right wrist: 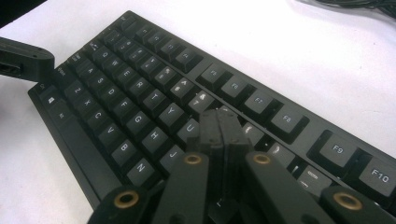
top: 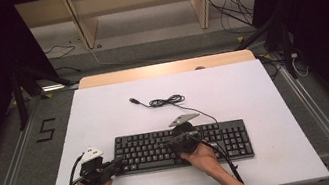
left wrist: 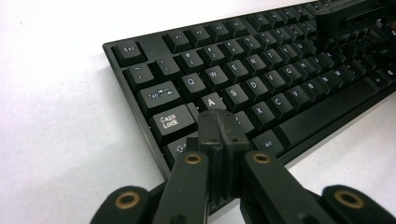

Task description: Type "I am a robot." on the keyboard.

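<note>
Two hands enter from the bottom of the high view, each holding a gripper over a black keyboard (top: 184,146) that lies near the front edge of a white tabletop (top: 105,112). Left gripper (top: 116,165) sits at the keyboard's left end; in its own view its jaws are pressed together, with nothing between them, and their tip hangs over the keys just below A (left wrist: 211,101) and beside Caps Lock (left wrist: 170,122). Right gripper (top: 173,141) is over the middle of the keyboard, jaws likewise pressed together and empty, with their tip close above the keys near U (right wrist: 190,128) and J (right wrist: 173,153). Whether either tip actually touches a key cannot be told. The work looks like pressing keys with the closed tips. A likely slip is that a tip, about as wide as a key, lands on the seam between two keys and presses both, or that a slanted push slides the whole keyboard across the smooth tabletop. Beyond the keyboard its black cable (top: 169,101) lies in a loose coil ending in a plug (top: 133,100), well apart from both grippers and not in the way. Farther back are a pale wooden frame (top: 138,10) and loose wires on the floor (top: 235,9).
</note>
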The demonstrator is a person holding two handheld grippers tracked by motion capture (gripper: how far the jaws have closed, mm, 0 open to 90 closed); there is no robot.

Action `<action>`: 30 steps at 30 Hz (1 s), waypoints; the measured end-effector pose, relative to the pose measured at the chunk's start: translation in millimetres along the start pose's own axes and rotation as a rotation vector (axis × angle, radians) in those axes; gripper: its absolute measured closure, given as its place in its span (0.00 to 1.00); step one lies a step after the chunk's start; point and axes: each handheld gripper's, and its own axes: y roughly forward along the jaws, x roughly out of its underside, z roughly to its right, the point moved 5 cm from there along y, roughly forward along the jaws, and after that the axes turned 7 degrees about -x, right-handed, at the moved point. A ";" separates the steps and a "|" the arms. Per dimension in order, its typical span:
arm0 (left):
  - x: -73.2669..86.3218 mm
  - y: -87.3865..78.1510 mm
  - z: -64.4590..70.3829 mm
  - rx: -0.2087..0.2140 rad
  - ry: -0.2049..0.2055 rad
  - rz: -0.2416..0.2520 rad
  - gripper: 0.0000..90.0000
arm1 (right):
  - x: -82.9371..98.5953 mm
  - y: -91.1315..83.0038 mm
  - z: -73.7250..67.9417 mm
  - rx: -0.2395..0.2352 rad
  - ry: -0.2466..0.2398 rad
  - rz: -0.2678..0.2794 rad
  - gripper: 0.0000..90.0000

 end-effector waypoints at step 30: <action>0.0 4.8 -5.9 -0.019 -0.008 -0.021 0.99 | 0.9 4.9 1.1 -0.001 0.002 -0.008 1.00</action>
